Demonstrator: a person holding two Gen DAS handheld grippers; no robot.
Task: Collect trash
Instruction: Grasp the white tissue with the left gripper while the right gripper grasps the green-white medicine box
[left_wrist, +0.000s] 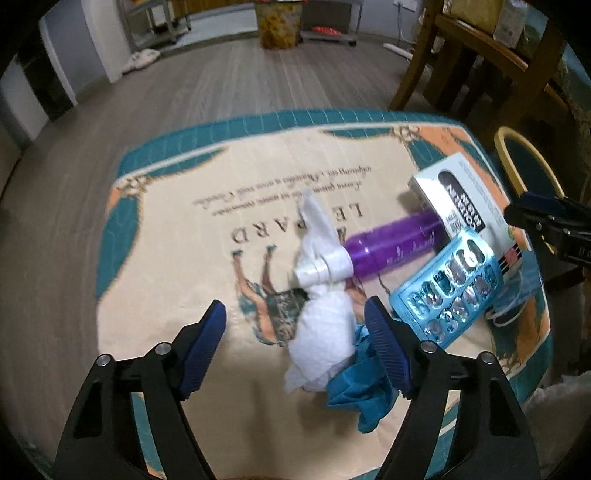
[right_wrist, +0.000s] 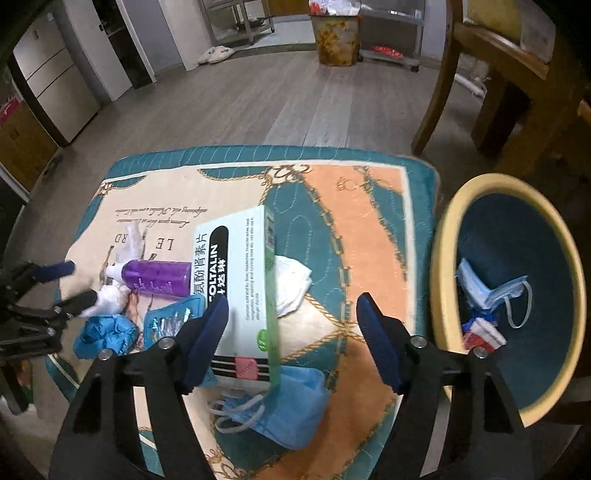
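Grey wood-plank floor (right_wrist: 229, 107) ahead of me. Wooden chair (right_wrist: 509, 85) right, metal rack (left_wrist: 162, 18) on the far side, slippers (right_wrist: 216, 54) by a white pillar (right_wrist: 177, 33). Grey drawers (right_wrist: 55, 74) left. Dim indoor light.

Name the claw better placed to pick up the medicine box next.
Right claw: open, it straddles the medicine box, beside the bin. The left claw hangs over the crumpled tissue instead.
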